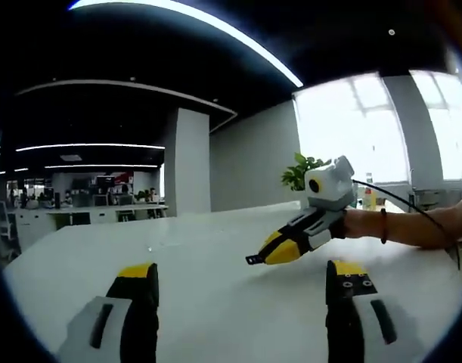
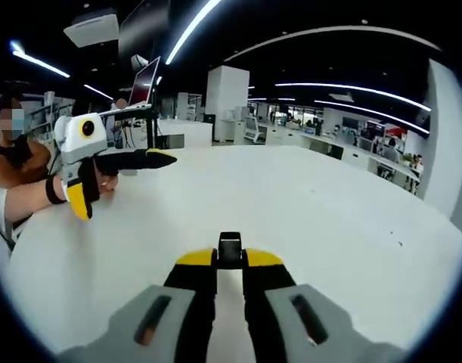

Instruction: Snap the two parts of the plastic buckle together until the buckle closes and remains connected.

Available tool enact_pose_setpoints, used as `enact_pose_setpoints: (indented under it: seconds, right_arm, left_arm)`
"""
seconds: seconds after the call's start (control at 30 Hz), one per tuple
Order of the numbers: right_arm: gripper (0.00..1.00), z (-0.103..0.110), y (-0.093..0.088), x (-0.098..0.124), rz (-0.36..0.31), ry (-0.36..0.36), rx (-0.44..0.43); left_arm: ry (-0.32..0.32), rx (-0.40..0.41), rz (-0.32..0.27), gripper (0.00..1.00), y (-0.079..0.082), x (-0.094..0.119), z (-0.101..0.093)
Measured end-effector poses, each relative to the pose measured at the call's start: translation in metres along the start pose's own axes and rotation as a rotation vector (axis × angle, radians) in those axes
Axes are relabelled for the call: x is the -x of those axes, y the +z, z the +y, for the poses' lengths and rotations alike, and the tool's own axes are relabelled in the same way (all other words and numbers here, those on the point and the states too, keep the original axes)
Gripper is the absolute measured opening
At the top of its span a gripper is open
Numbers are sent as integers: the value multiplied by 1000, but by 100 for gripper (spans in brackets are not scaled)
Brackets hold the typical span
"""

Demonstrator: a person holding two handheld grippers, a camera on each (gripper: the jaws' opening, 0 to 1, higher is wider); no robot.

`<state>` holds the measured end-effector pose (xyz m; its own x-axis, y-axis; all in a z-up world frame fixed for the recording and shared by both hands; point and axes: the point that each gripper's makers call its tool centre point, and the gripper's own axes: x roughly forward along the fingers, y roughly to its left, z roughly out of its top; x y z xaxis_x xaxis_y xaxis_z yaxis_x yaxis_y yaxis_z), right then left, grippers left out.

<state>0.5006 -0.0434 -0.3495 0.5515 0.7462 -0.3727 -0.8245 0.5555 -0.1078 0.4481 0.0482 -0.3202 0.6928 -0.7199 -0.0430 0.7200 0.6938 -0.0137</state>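
A small black buckle part (image 2: 230,248) sticks out from between the yellow tips of my right gripper (image 2: 230,259), which is shut on it just above the white table (image 2: 329,227). In the left gripper view the right gripper (image 1: 270,252) comes in from the right, low over the table, with the black buckle part (image 1: 252,259) poking out of its tip. My left gripper (image 1: 242,276) stands wide open with nothing between its jaws. From the right gripper view, the left gripper (image 2: 119,181) is at the left, held by a hand, with its jaws spread far apart.
The white table (image 1: 200,249) stretches wide in front of both grippers. A monitor (image 2: 144,82) stands at the table's far left edge. A potted plant (image 1: 299,171) and a bottle (image 1: 369,197) stand by the windows. A person's forearm (image 1: 412,225) reaches in from the right.
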Motion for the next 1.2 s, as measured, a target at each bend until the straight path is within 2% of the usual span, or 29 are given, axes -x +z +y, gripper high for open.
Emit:
enact_pose_setpoints:
  seconds: [0.07, 0.27, 0.53, 0.87, 1.2]
  right_arm:
    - [10, -2, -4, -2, 11, 0, -8]
    - [10, -2, -9, -6, 34, 14, -21]
    - [10, 7, -19, -11, 82, 37, -18]
    - [10, 11, -19, -11, 65, 59, -45]
    - [11, 16, -19, -9, 65, 77, -31]
  left_arm:
    - [-5, 22, 12, 96, -2, -1, 0]
    - [-7, 4, 31, 95, -6, -1, -4]
    - [-12, 14, 23, 96, -4, 5, -13]
    - [-19, 20, 26, 97, -5, 9, -19]
    - [-22, 11, 38, 96, -5, 9, -17]
